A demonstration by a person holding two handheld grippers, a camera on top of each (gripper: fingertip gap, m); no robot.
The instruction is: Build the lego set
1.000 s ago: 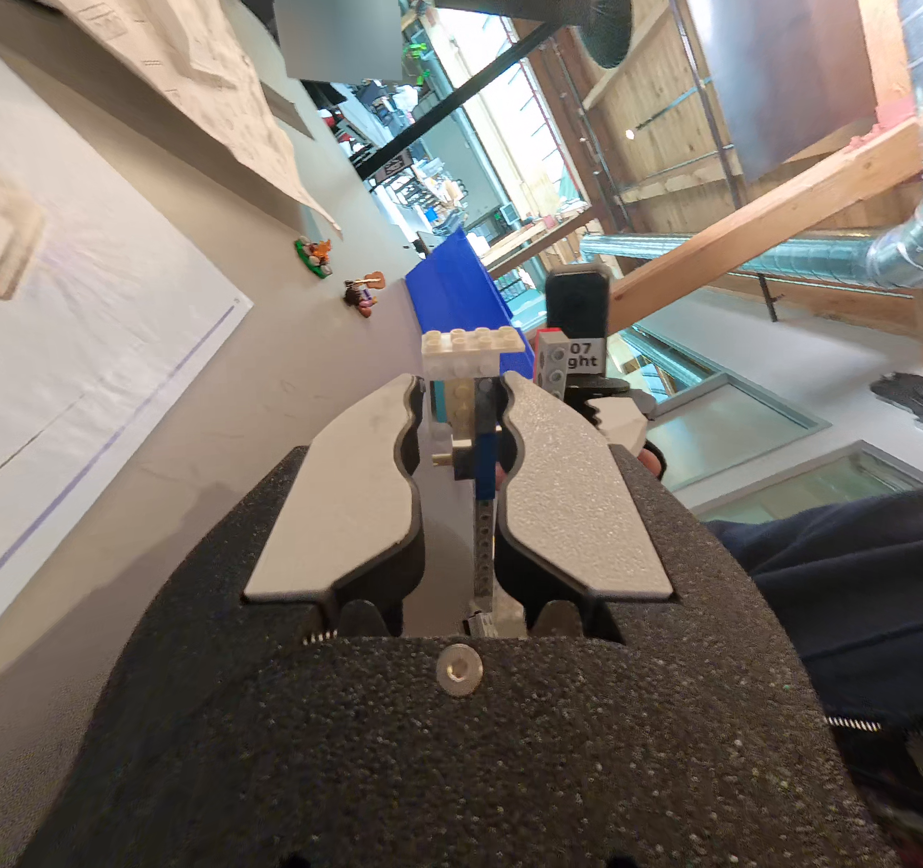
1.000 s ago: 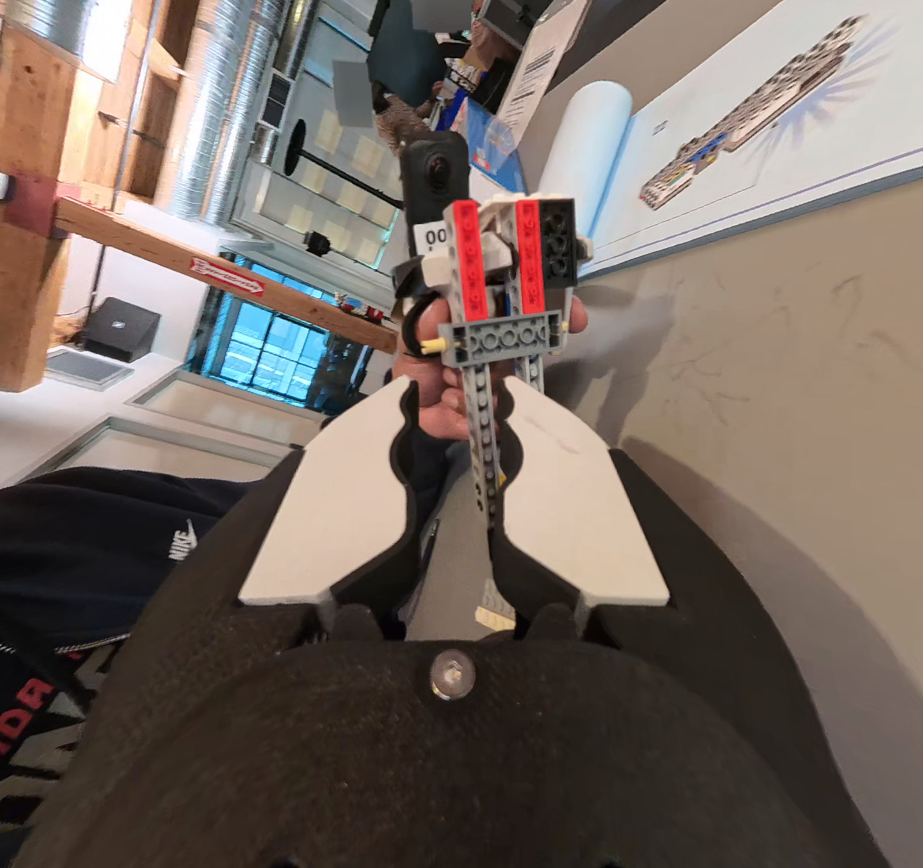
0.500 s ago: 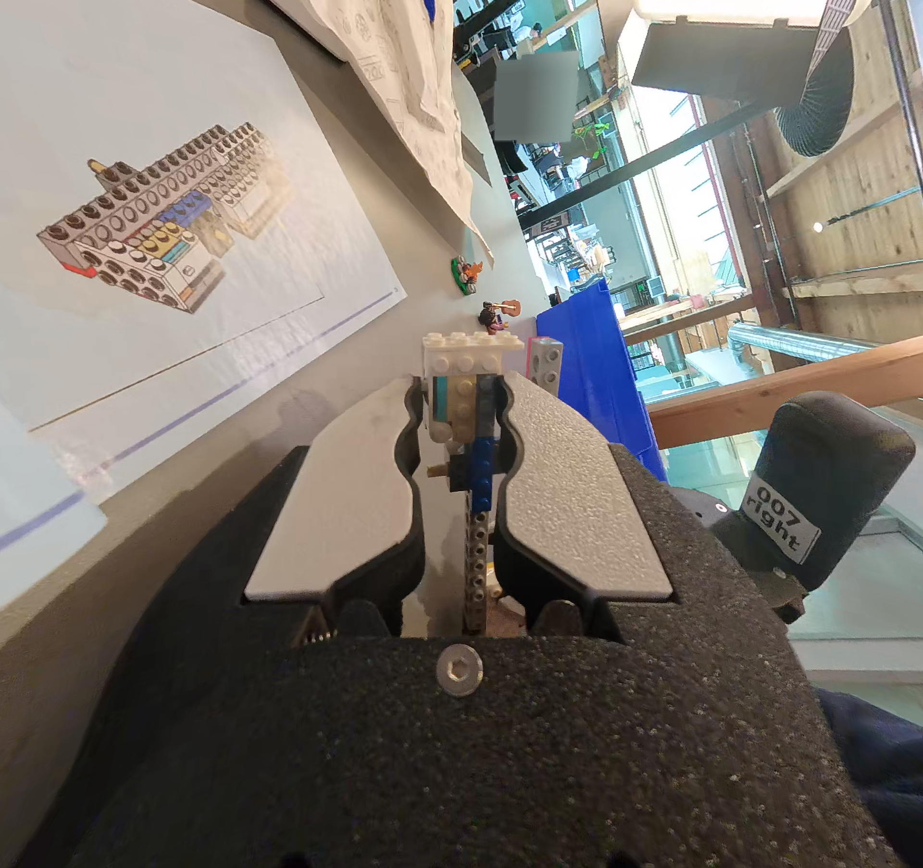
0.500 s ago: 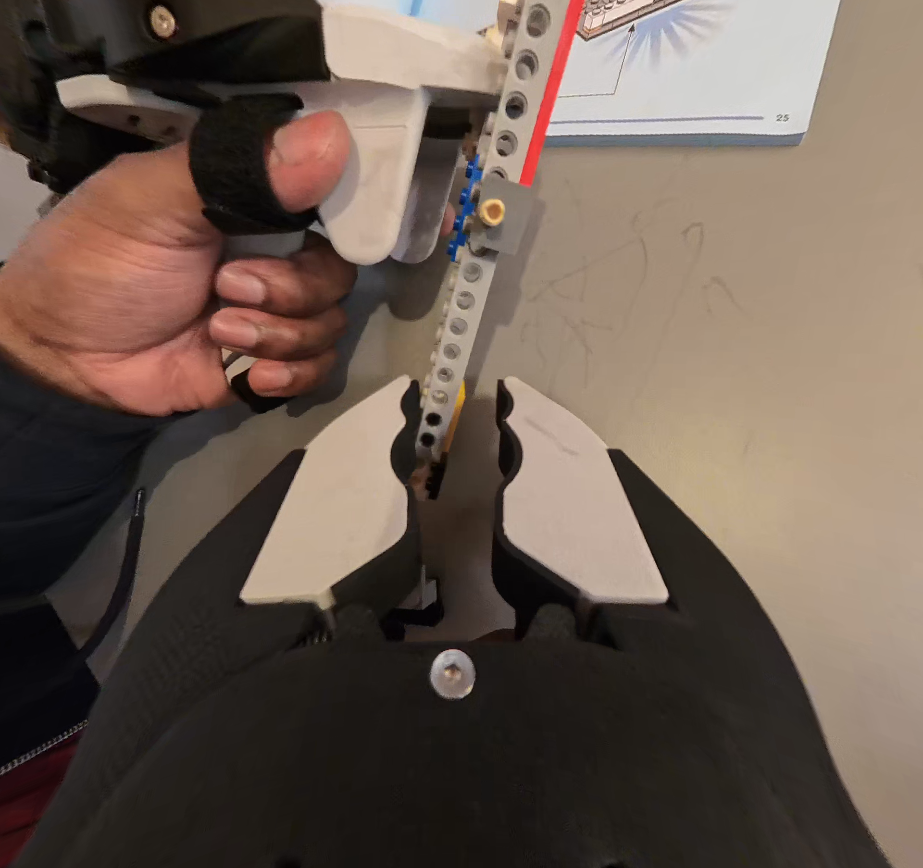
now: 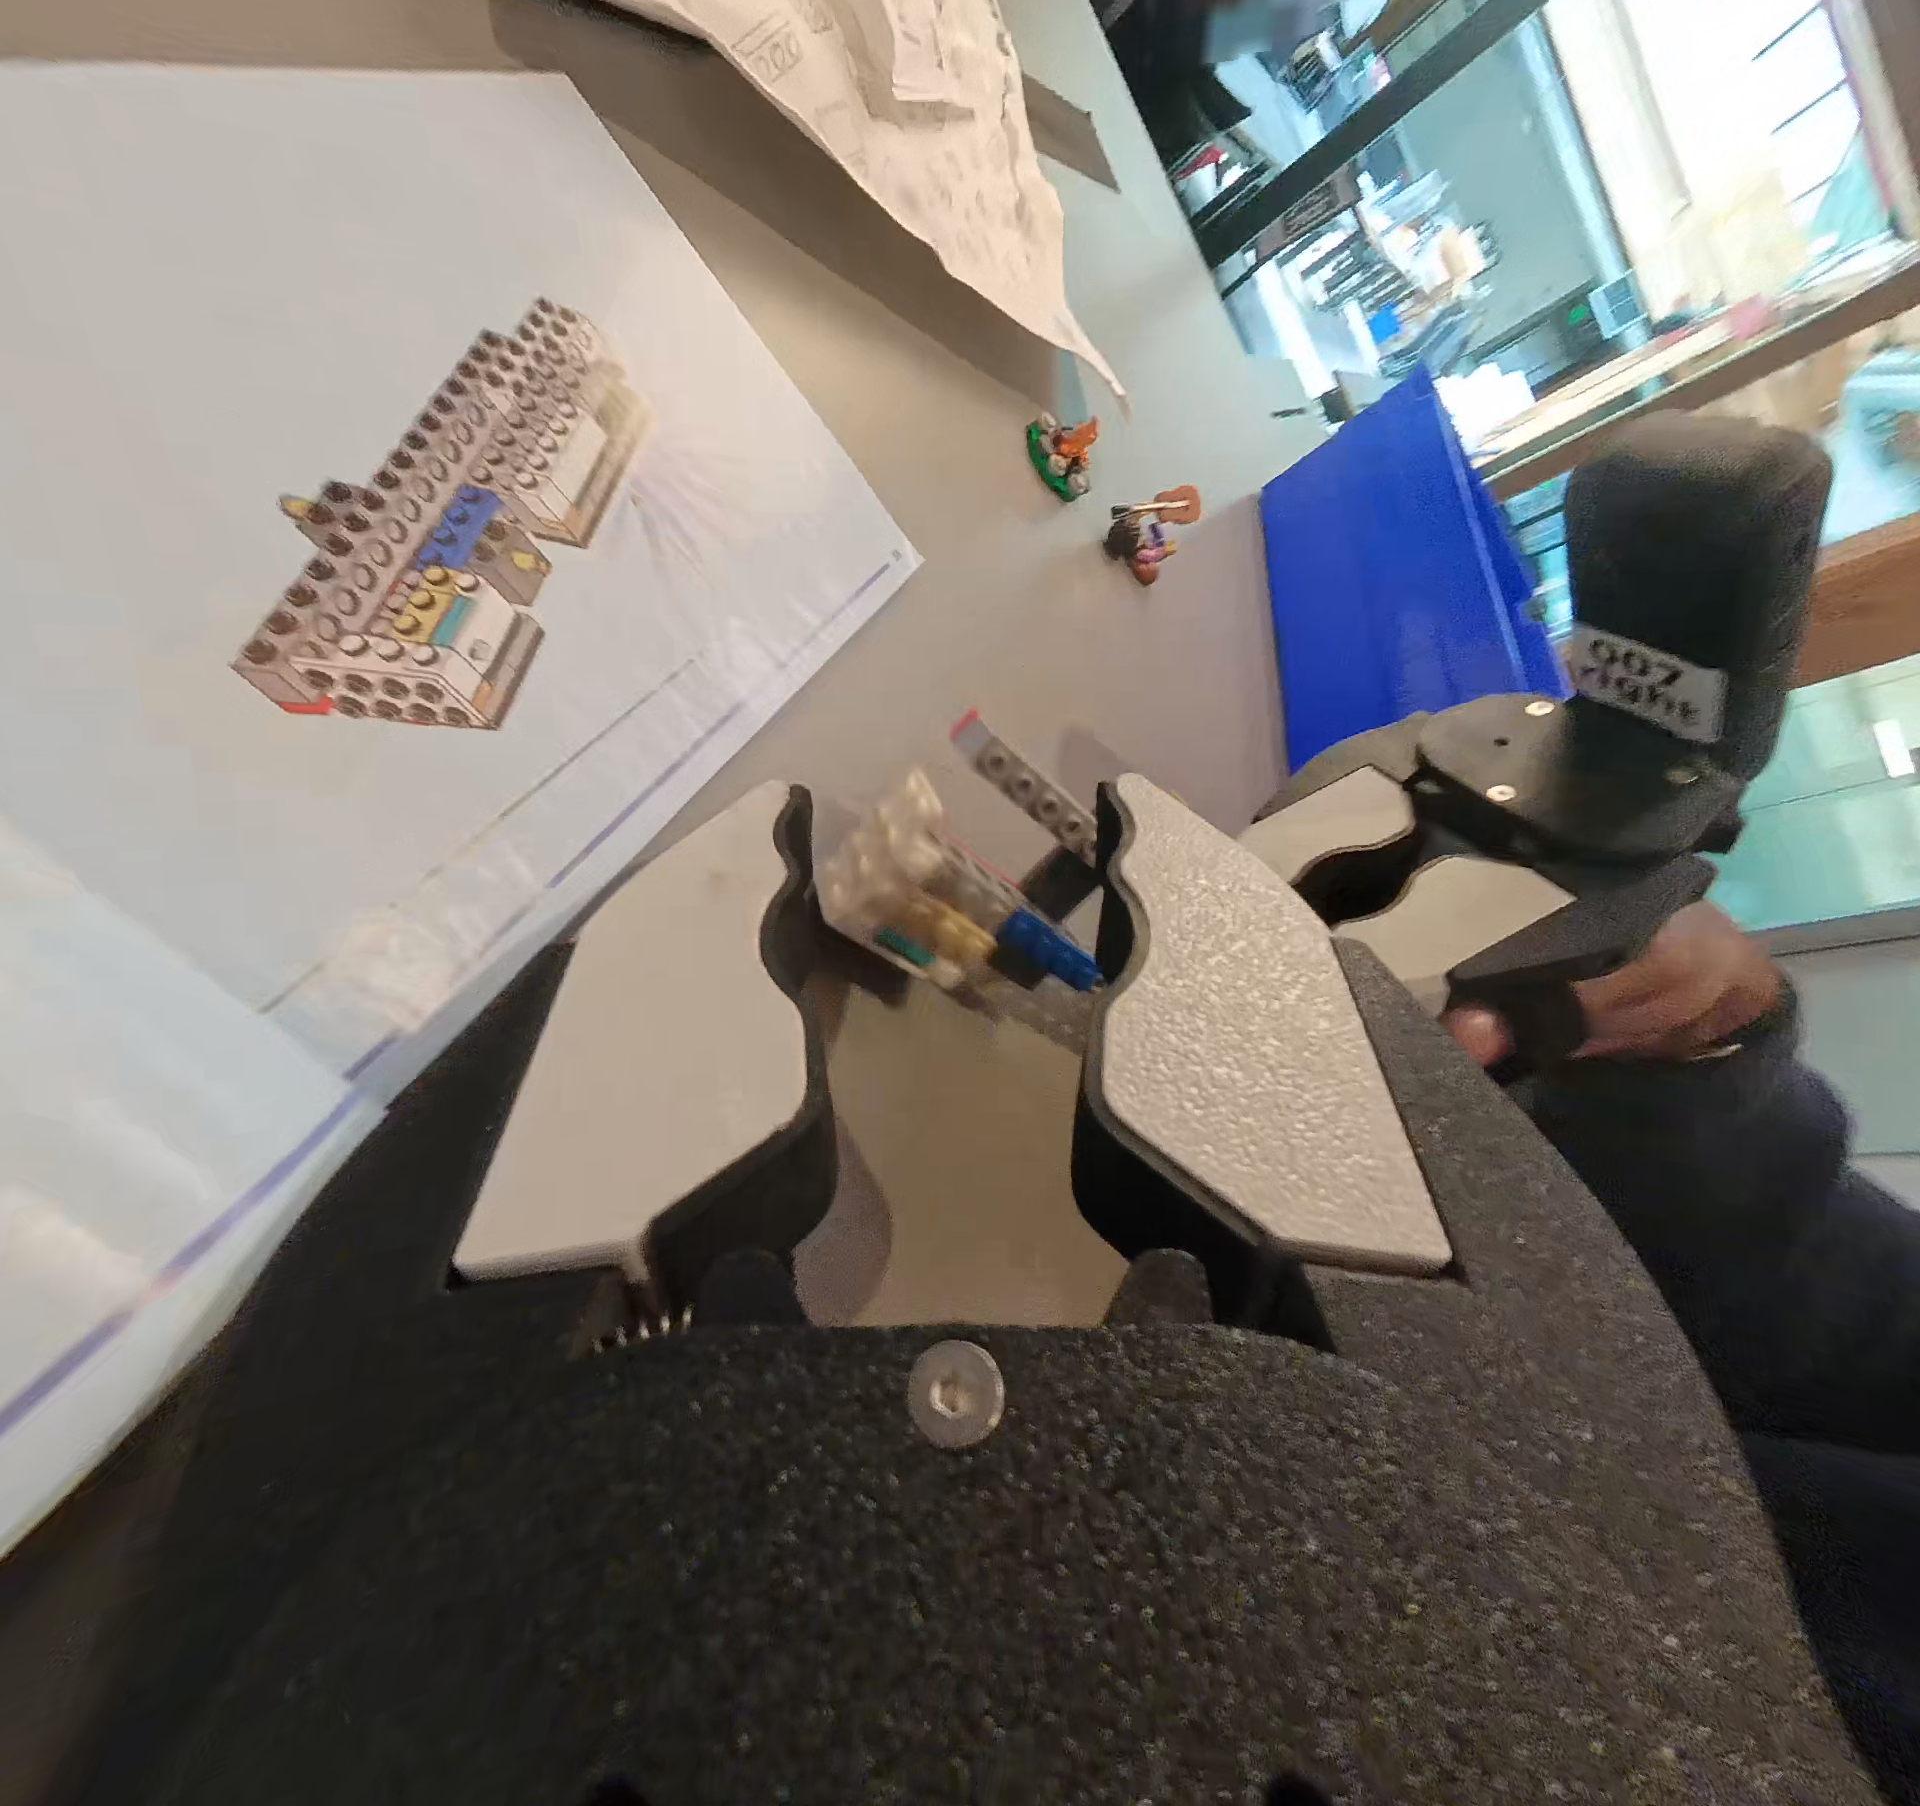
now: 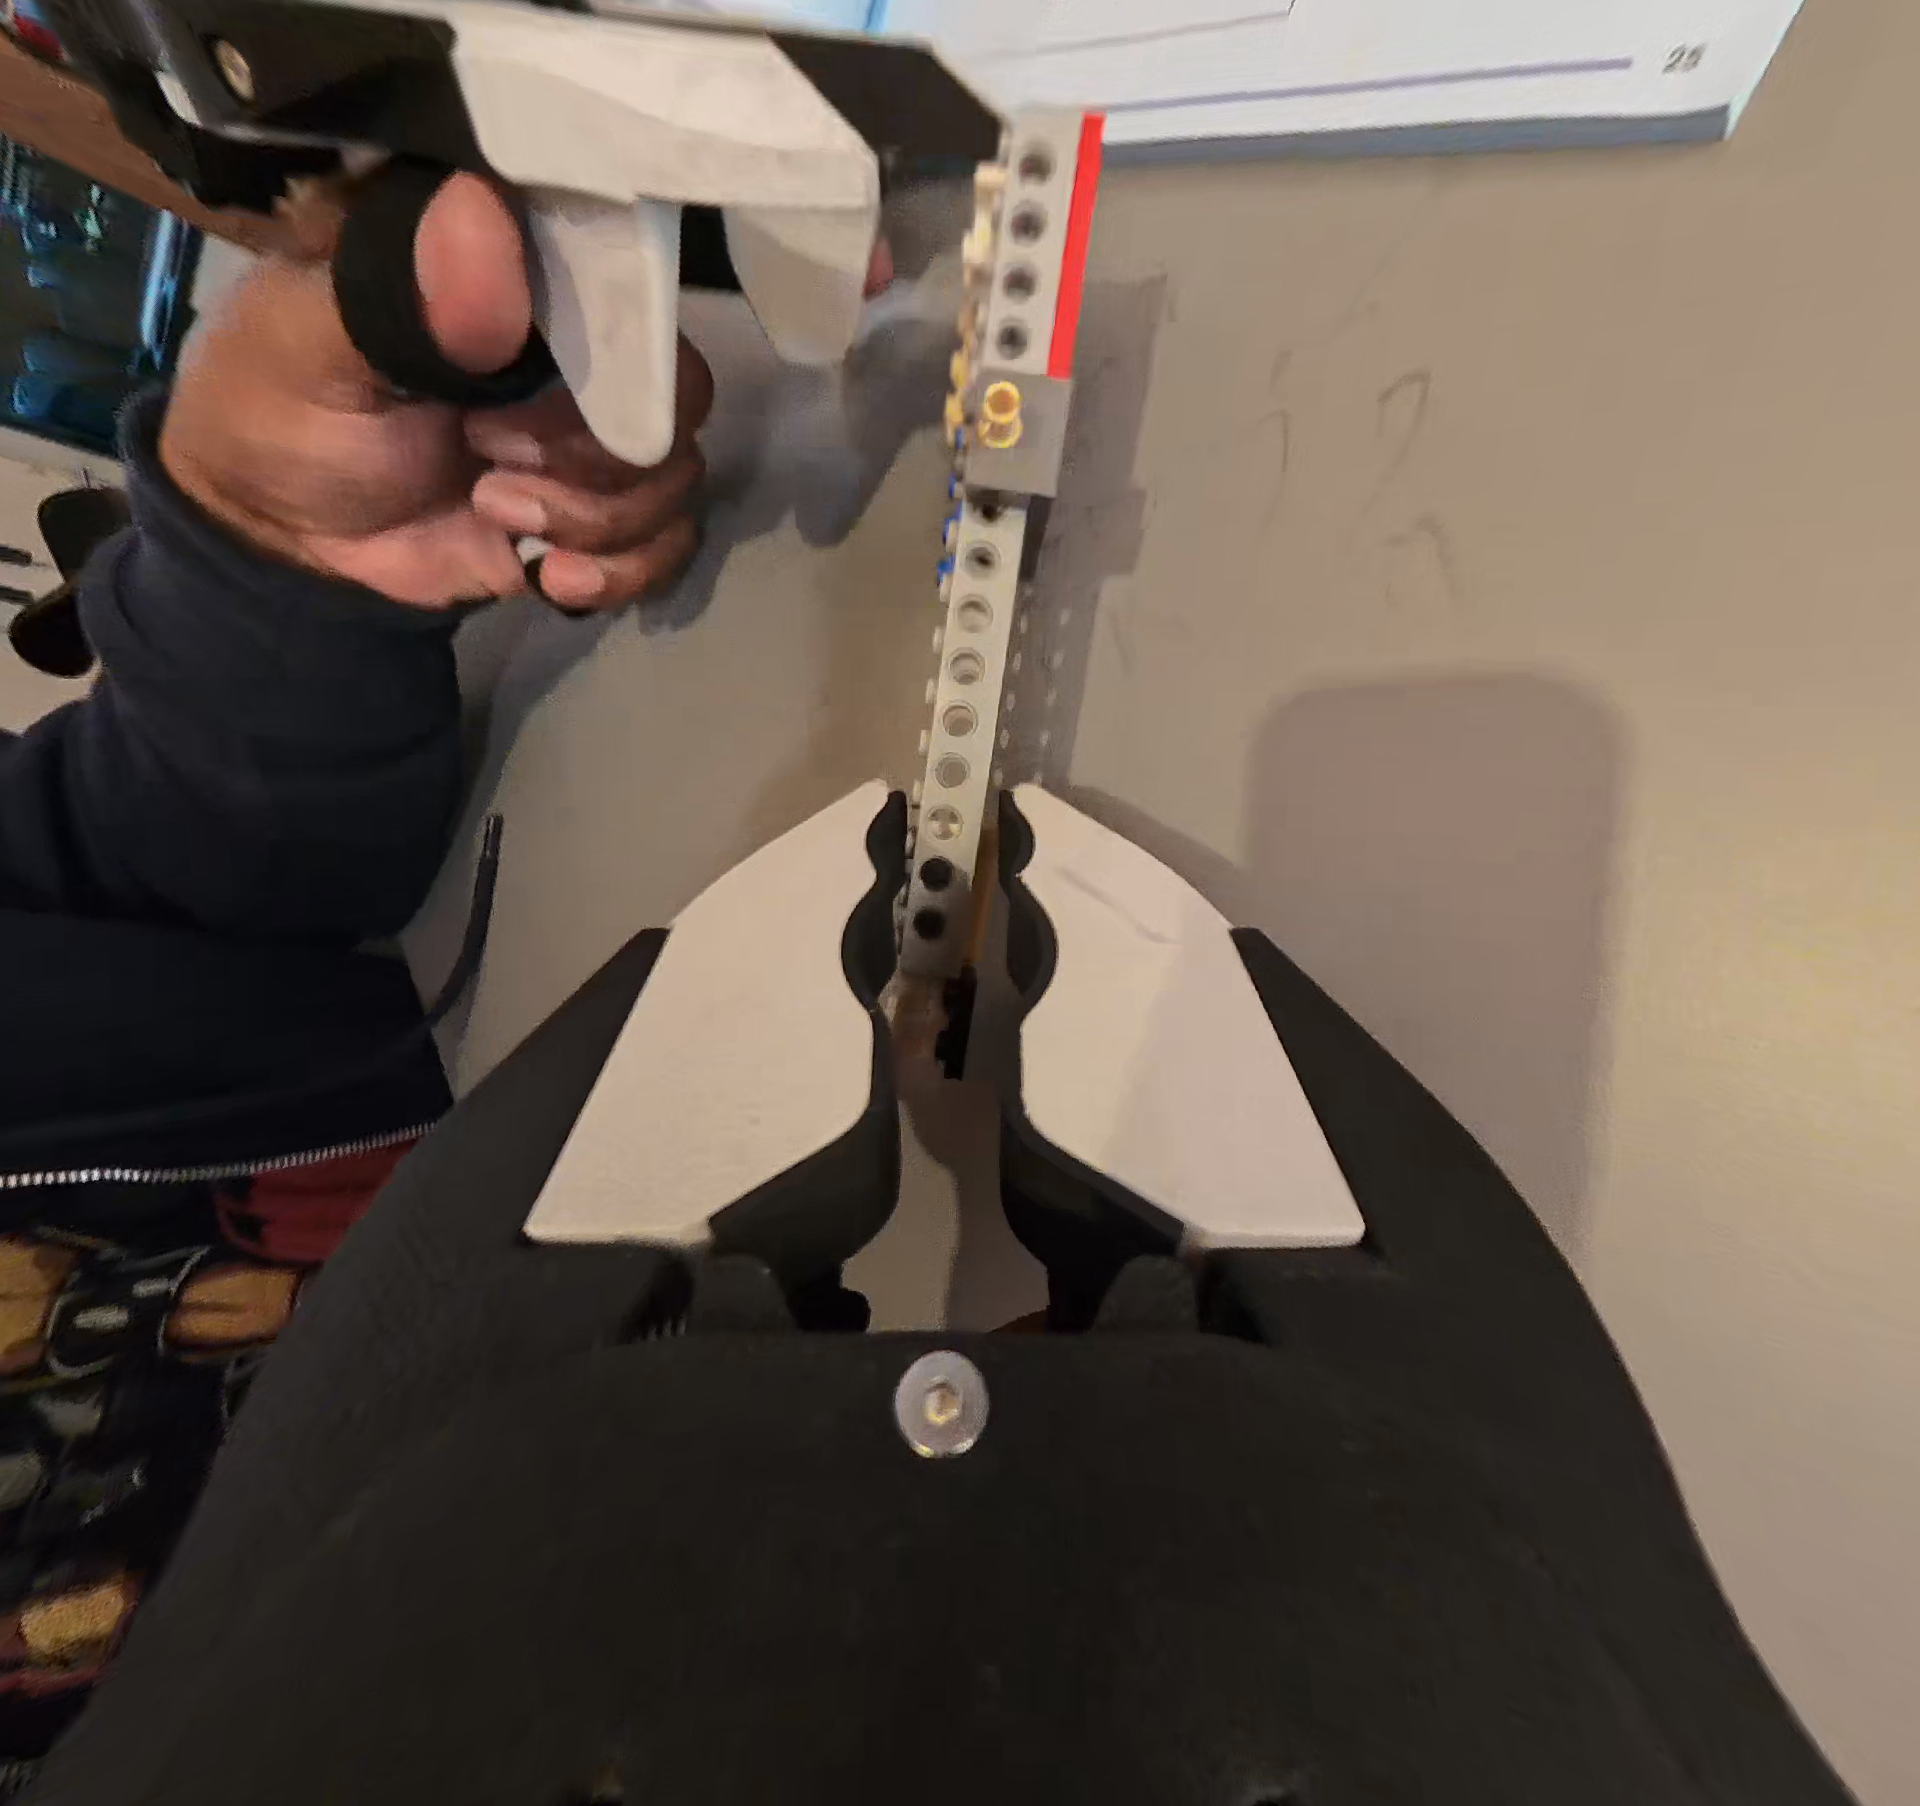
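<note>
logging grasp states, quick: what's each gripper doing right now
Left gripper: open, jaws wide around the brick model, not clamping it.
Right gripper: shut on the model's grey holed beam.

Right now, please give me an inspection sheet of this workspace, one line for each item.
Surface: grey table, scuffed.
Job's things: brick model, a long grey holed beam with red strip and yellow pin; open instruction booklet.
Clutter: two small figures, blue bin, crumpled paper sheet.
Grippers: right gripper shut on the beam's near end; left gripper open around the model's far end, pads apart from it.
Cables: a dark cord by the sleeve.
Surroundings: windows, wooden beams.
</note>
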